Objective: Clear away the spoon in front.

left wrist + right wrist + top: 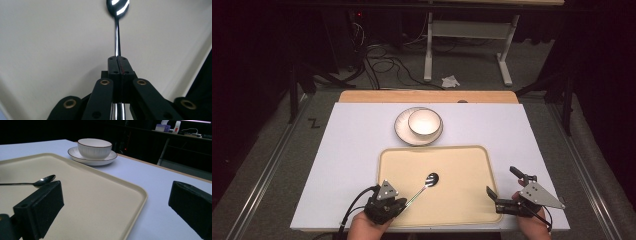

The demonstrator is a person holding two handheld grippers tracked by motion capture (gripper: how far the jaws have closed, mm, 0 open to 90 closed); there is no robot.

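Left gripper clamped on spoon handle over tray; right gripper spread, empty. Light, stiff, slick; mid-handle best.

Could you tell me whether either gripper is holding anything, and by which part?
The left gripper is shut on the spoon, gripping its handle. The right gripper is open and holds nothing.

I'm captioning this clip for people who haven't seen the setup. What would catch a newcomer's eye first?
Most striking is the shiny spoon over the beige tray near the table's front edge, its handle clamped between the shut jaws of the left gripper. Behind the tray, a white bowl sits on a plate. The right gripper is held wide open at the tray's right edge, holding nothing.
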